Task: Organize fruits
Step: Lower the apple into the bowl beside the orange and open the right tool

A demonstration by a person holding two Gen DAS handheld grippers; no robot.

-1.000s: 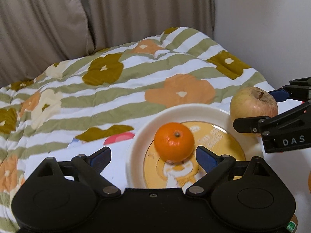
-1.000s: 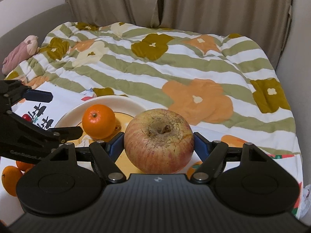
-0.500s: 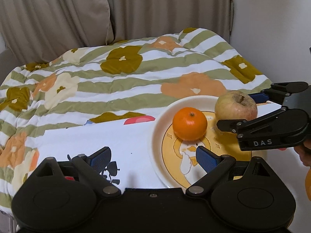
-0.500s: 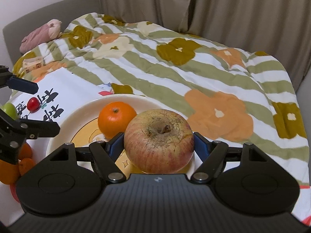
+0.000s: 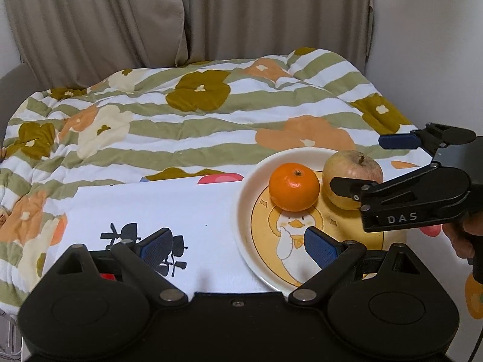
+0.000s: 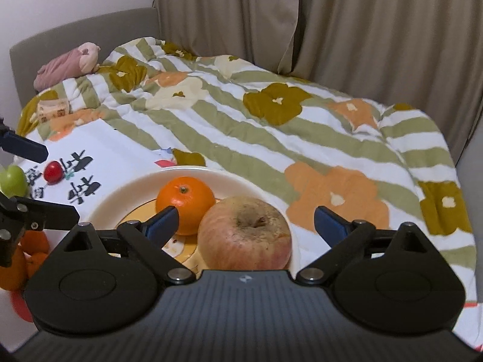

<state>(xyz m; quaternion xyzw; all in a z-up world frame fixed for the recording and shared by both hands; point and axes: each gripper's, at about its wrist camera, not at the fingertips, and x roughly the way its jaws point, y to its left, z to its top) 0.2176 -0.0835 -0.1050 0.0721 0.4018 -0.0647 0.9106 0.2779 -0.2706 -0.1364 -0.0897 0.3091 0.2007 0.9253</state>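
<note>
Two fruits sit on the duck plate: the mandarin and the apple, which my right gripper has just let go, jaws spread clear of it. Loose fruit, including a cherry tomato, lies off to the left, nearer my left gripper, spread and empty.

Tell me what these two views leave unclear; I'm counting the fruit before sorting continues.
- Oranges at the right wrist view's left edge: cut off and covered by the left gripper, so no count.
- Apple's underside: hidden by the right gripper body.
- Plate near rim, left wrist view: behind that gripper's body.
</note>
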